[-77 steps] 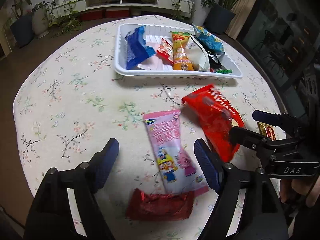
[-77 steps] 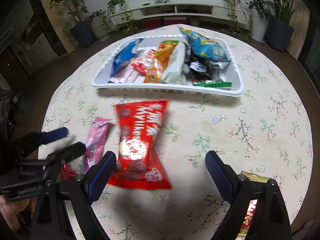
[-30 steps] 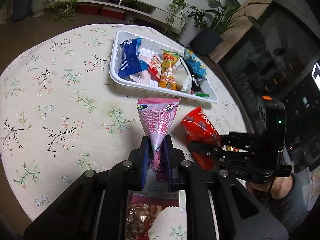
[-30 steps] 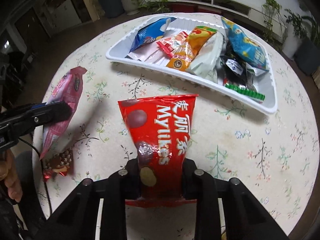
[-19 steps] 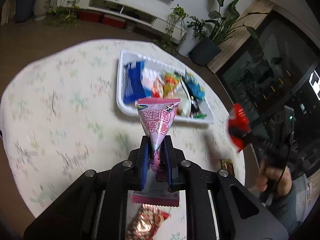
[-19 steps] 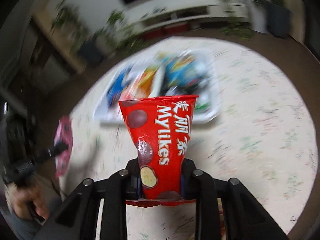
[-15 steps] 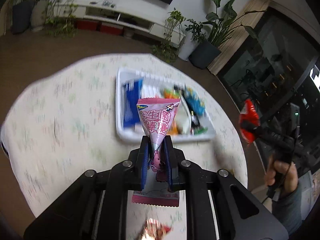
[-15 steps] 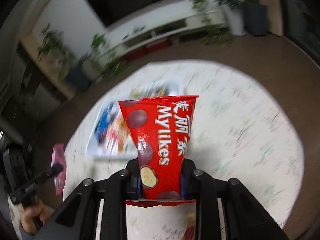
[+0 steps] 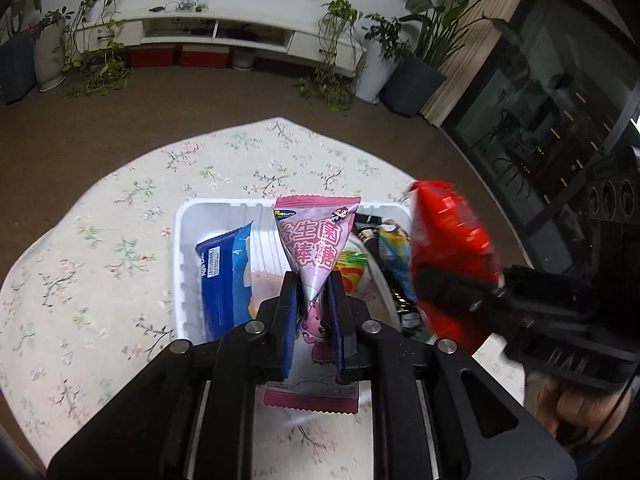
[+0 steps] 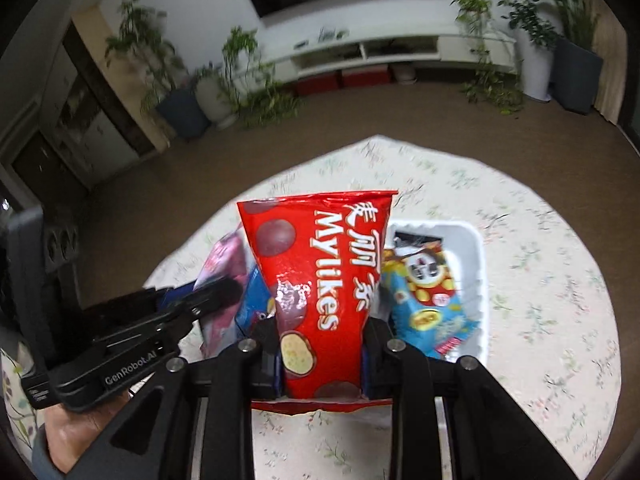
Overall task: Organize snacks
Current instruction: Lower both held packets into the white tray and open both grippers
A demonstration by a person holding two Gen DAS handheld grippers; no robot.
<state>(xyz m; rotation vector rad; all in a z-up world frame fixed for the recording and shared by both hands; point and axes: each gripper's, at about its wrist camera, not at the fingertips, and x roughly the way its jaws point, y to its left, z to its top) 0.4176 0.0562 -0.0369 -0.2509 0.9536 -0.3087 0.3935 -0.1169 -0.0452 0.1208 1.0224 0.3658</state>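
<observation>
Above the white tray (image 9: 181, 240), the pink packet (image 9: 316, 240) is hanging clamped in the left gripper (image 9: 312, 312). Just right of it, the red bag (image 10: 324, 280) is sitting pinched in the right gripper (image 10: 320, 356). Below, a blue packet (image 9: 224, 276) is lying in the tray on the floral table (image 9: 100, 260).

both wrist cams high, sharing tray (image 9: 180, 240)

Red bag (image 10: 320, 280) in right claw (image 10: 320, 354): "Mylikes" in white, Chinese characters alongside. Pink packet (image 9: 314, 248) in left claw (image 9: 312, 316): large pink Chinese characters. Left claw body (image 10: 120, 360): "GenRobot.AI". Right claw body (image 9: 568, 356): "DAS", blurred.
</observation>
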